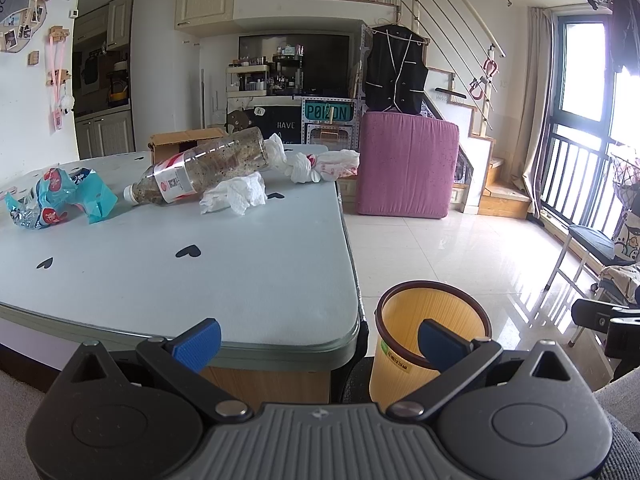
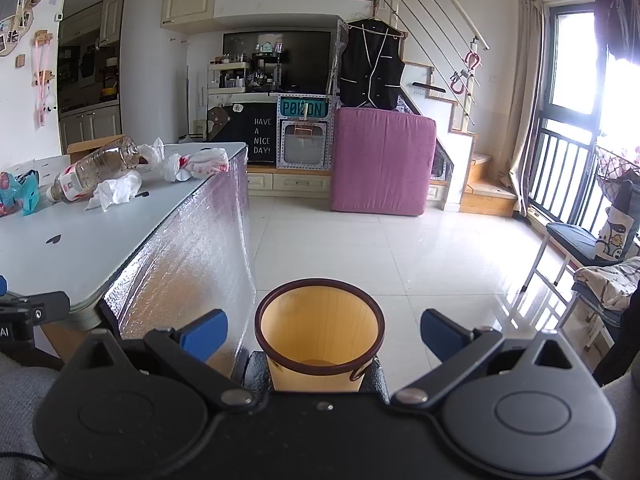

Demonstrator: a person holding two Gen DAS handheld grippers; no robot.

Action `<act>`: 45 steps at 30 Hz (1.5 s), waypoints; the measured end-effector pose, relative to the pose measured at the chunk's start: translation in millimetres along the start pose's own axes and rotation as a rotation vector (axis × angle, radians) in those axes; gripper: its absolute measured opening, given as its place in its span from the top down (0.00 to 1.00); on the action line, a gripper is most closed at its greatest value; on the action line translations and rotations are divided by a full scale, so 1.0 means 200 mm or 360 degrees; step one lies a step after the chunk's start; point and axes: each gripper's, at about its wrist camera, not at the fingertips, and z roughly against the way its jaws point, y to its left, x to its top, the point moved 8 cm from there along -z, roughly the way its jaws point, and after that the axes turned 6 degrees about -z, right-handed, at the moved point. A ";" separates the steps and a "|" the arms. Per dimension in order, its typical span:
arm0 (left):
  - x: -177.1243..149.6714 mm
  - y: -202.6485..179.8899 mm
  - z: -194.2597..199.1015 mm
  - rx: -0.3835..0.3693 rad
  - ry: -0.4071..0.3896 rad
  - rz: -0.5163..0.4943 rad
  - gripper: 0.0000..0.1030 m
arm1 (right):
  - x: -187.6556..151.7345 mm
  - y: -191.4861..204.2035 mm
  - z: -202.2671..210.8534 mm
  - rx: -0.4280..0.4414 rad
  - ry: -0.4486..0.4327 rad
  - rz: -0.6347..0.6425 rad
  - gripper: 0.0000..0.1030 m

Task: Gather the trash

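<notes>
Both tools wide apart, holding nothing: left tool [image 1: 318, 340], right tool [image 2: 324, 334]. Clear bottle [image 1: 200, 172] lies sideways on tabletop [image 1: 240, 264], touching crumpled tissue [image 1: 236, 192]; yellow bin [image 2: 320, 332] on floor.

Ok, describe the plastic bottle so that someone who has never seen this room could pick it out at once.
Start at the pale blue table with black heart marks. At its far end lies a cluster of trash. The plastic bottle is the clear one lying on its side, with a white cap and a red and white label, resting beside a crumpled white tissue; it is the only hard, see-through item there.
</notes>
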 end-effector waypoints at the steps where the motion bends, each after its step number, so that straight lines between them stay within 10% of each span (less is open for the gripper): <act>1: 0.00 0.00 0.00 -0.0001 0.0000 0.0001 0.00 | 0.00 0.00 0.00 -0.0001 0.0001 0.0000 0.00; 45: 0.04 0.04 0.05 0.0026 -0.0054 0.0016 0.00 | 0.01 0.00 -0.01 0.0009 -0.0015 0.0017 0.00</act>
